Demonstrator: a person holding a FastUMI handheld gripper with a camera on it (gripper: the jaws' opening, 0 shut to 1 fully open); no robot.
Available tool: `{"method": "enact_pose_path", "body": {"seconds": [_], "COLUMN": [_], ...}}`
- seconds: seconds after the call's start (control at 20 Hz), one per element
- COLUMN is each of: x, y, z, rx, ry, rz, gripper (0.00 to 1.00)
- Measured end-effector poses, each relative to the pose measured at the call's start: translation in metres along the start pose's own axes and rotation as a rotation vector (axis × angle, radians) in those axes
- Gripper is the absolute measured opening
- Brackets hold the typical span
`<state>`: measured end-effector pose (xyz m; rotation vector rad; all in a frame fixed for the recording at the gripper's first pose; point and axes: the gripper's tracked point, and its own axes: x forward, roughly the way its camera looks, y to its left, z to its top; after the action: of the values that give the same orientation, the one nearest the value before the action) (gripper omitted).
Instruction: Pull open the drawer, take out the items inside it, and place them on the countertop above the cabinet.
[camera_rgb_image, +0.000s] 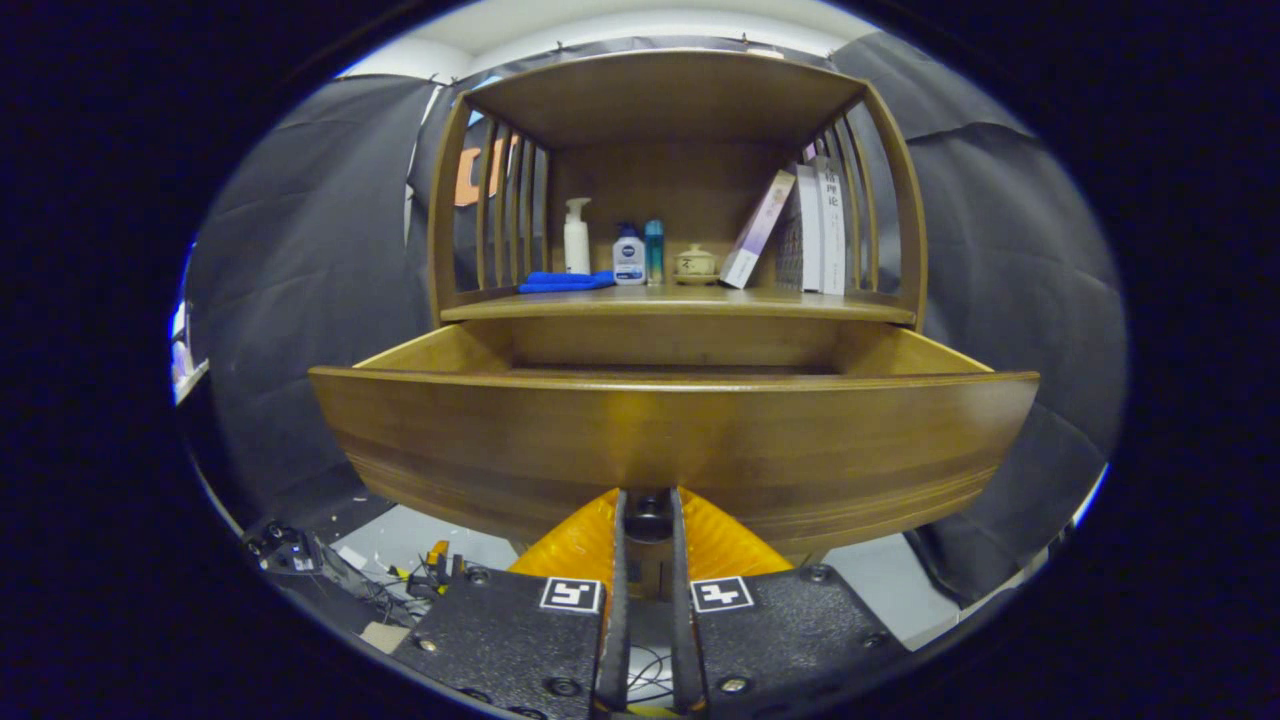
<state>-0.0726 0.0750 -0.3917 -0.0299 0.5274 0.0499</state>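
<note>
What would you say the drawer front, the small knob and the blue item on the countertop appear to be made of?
The drawer front looks like brown wood with a smooth, satin varnish: faint grain lines and a soft sheen show. The knob, clamped between the fingers of the gripper, seems dark and glossy, perhaps metal or lacquered wood; I cannot tell which. The blue item looks like soft folded cloth, matte and limp.

Countertop (800, 304): cloth (565, 282), bottles (628, 255), lidded cup (694, 264), books (810, 230).
</note>
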Motion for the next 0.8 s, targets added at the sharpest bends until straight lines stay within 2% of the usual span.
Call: {"method": "enact_pose_path", "body": {"seconds": [0.2,0.35,0.6,0.8], "x": [-0.005,-0.019,-0.044,-0.034], "y": [0.001,0.004,0.022,0.026], "z": [-0.002,0.007,0.046,0.086], "rx": [-0.015,-0.022,-0.053,-0.099], "ry": [0.045,0.076,0.092,0.11], "rz": [0.013,0.041,0.154,0.16], "gripper": [0.2,0.34,0.63,0.77]}}
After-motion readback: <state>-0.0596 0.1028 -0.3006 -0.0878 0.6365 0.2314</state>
